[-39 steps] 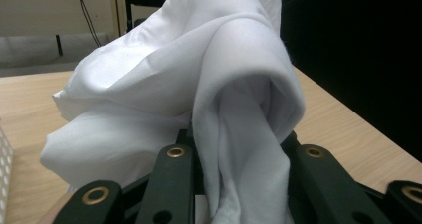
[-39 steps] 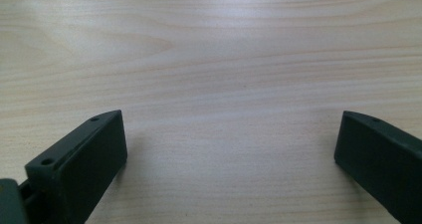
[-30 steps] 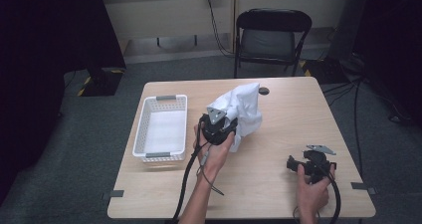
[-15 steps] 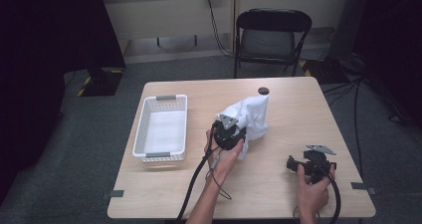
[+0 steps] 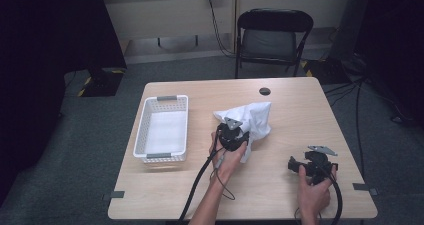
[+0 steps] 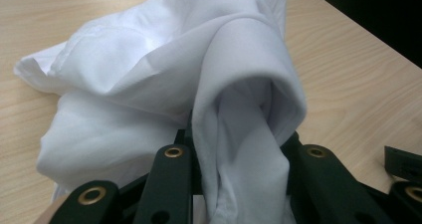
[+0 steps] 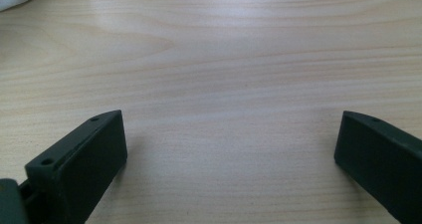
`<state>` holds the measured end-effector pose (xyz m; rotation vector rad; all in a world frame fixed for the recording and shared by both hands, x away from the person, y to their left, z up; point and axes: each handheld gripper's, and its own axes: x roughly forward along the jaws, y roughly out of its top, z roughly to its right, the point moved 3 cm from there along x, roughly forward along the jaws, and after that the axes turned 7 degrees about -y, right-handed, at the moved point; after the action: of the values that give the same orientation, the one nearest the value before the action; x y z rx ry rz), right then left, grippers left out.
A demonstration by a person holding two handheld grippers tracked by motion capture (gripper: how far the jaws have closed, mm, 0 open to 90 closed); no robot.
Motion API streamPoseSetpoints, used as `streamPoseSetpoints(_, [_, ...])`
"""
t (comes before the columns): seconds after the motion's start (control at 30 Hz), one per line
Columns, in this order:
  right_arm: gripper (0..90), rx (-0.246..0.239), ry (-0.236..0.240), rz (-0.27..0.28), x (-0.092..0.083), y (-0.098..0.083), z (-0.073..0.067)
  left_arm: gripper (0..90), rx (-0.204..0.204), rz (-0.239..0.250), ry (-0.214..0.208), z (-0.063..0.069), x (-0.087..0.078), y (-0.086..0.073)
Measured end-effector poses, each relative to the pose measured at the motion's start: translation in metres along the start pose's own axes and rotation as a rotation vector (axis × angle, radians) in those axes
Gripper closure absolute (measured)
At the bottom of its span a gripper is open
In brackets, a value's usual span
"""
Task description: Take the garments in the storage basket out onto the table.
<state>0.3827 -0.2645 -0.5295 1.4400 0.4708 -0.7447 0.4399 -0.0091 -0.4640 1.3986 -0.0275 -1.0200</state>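
Wooden table (image 5: 300,115): left claw (image 5: 235,135) pinching white cloth (image 5: 250,120), dragged nearer; right claw (image 5: 295,165) spread.

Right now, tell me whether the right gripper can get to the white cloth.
Probably yes. The right gripper rests open on bare wood of the table, with nothing between it and the white cloth. The left gripper already grips a fold, but the cloth's right side lies free.

One cloth (image 5: 250,122), one basket (image 5: 162,129), one chair (image 5: 272,37), two grippers (image 5: 233,135) (image 5: 312,164).
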Motion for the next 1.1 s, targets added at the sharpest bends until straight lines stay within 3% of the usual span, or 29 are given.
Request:
streamPoseSetpoints(0.4, [0.0, 0.0, 0.0, 0.0, 0.0, 0.0, 0.0, 70.0, -0.013, -0.018, -0.001, 0.0, 0.013, -0.001])
streamPoseSetpoints(1.1, [0.0, 0.0, 0.0, 0.0, 0.0, 0.0, 0.0, 57.7, -0.062, -0.064, -0.017, -0.009, 0.026, -0.004])
